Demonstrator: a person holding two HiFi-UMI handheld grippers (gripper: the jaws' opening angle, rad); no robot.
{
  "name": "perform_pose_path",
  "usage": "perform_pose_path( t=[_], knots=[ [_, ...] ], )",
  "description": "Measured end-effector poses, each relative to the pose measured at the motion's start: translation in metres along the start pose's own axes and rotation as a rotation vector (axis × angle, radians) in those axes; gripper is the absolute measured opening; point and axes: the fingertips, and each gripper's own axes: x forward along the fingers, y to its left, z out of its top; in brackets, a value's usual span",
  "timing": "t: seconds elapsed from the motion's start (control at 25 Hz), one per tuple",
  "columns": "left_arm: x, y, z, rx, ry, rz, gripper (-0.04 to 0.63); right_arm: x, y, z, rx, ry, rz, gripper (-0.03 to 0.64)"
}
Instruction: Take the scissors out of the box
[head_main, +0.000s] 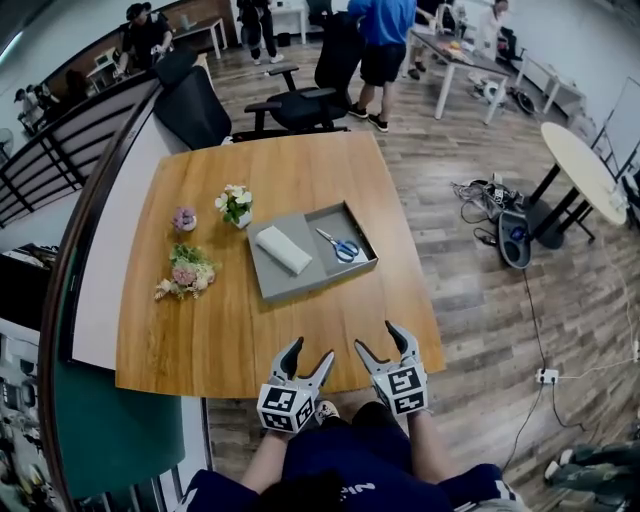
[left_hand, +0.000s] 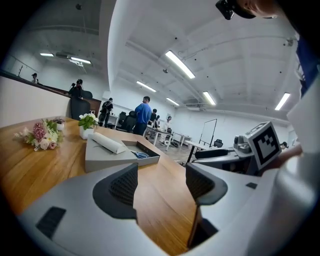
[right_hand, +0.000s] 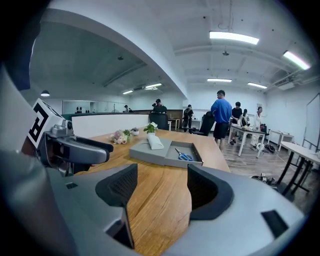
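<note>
Wooden tabletop (head_main: 200, 330): scissors (head_main: 342, 246) lie in grey box (head_main: 290, 285), right compartment, diagonal, blades far-left, blue handles near-right; left gripper view hides most behind the box wall. Gaping empty at near edge: left tongs (head_main: 310, 352), right tongs (head_main: 377, 338).

No word, number or brand can be read anywhere. Black-and-white square patterns (codes, not letters) are printed on the marker cube (head_main: 283, 408) of the left gripper (head_main: 310, 350) and on that of the right gripper (head_main: 376, 336). A few white letters are seen on the person's dark clothing (head_main: 350, 488), but they are cut off and cannot be read.
</note>
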Motion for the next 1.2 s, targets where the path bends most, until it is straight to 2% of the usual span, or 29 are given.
perform_pose_path(
  t=[0.32,0.68,0.96,1.12,1.2],
  knots=[
    [0.014,0.015,-0.003,-0.042,0.001,0.023,0.301,0.017,-0.016,0.012,-0.005,0.003,-0.009,0.307],
    [0.041,0.033,0.02,-0.044,-0.024,0.085,0.301,0.047,-0.051,0.038,-0.041,0.02,0.032,0.304],
    [0.048,0.046,0.03,-0.043,-0.023,0.136,0.301,0.08,-0.069,0.062,-0.074,0.054,0.117,0.27],
    [0.053,0.06,0.036,-0.06,-0.04,0.174,0.301,0.112,-0.076,0.073,-0.14,0.144,0.207,0.245],
    [0.052,0.068,0.038,-0.068,-0.046,0.195,0.301,0.128,-0.077,0.076,-0.194,0.182,0.218,0.241]
  ],
)
